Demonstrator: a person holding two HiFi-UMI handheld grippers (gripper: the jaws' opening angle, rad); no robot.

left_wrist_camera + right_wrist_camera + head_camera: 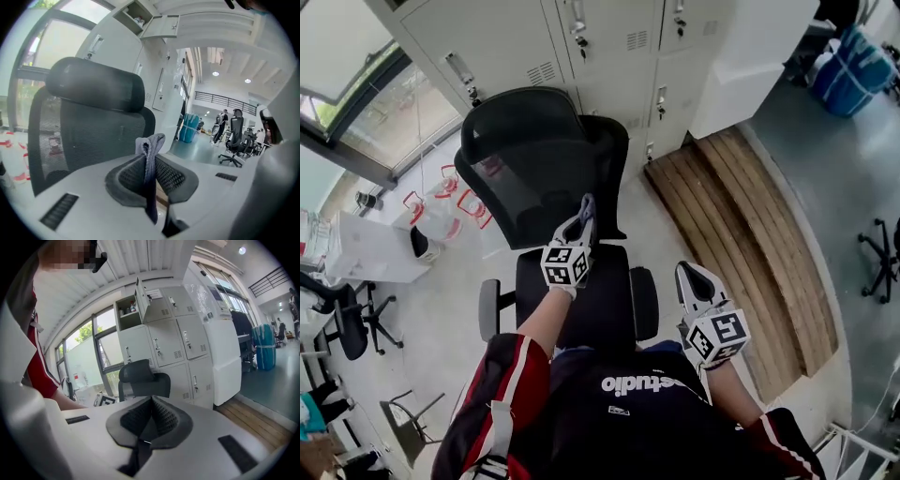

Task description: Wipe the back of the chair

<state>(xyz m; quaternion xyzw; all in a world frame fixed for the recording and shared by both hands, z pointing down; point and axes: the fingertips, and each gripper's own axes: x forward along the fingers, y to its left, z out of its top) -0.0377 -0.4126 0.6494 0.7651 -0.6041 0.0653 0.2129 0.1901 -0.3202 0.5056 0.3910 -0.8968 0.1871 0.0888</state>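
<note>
We judge the wiping at its very start: the grey cloth (587,208) is held up by the chair's mesh backrest (530,178) in the upper centre of the head view, but we cannot tell whether it touches, and the whole back looks left to do. Our left gripper (584,217) is clamped on the cloth, a soft folded strip poking up between ribbed pads (172,176). Our right gripper (691,279), at lower right, is pinched together with nothing in it. The backrest is black see-through mesh in a curved frame, topped by a rounded padded headrest (520,117)
</note>
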